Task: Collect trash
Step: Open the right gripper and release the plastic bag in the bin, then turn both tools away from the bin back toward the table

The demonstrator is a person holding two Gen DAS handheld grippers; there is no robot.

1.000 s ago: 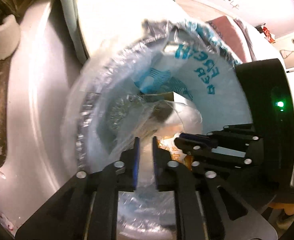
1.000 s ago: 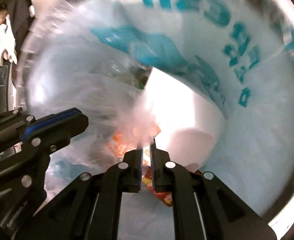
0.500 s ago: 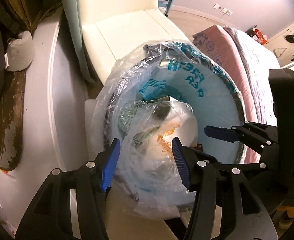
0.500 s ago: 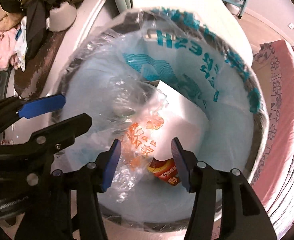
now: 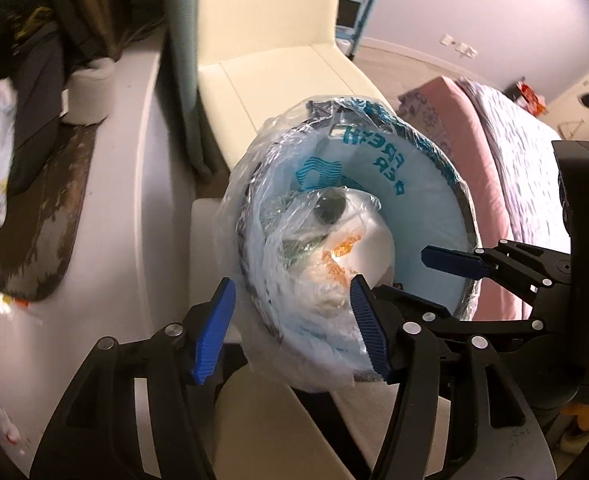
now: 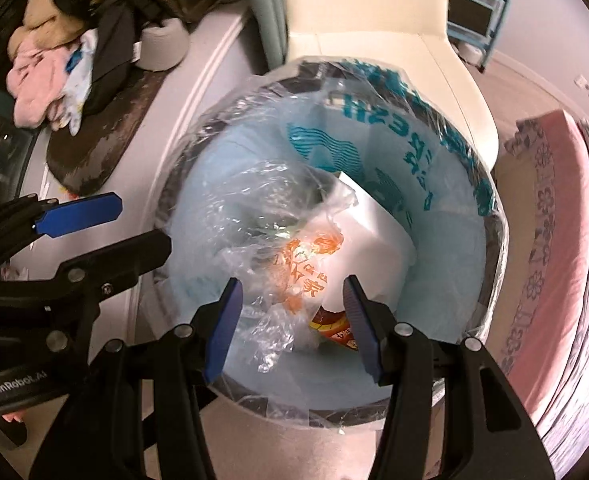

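Note:
A round trash bin (image 6: 490,280) lined with a pale blue bag printed in teal stands below both grippers; it also shows in the left wrist view (image 5: 466,216). Inside lies a clear plastic bag of trash (image 6: 294,256) with orange print, over white paper and a red wrapper (image 6: 334,330). The same bag shows in the left wrist view (image 5: 330,256). My right gripper (image 6: 290,324) is open and empty above the bin's near side. My left gripper (image 5: 290,324) is open and empty over the bin's near rim. The right gripper's fingers (image 5: 450,260) show at the right of the left wrist view.
A cream chair (image 6: 374,48) stands just behind the bin. A pink mattress (image 6: 550,240) lies to the right. A dark mat (image 6: 102,136) with a heap of clothes (image 6: 50,76) and a grey cup (image 6: 162,46) lie on the white floor at left.
Both grippers were shut on the clear trash bag inside the bin a second ago. They opened, let the bag drop into the bin, and have drawn back upward.

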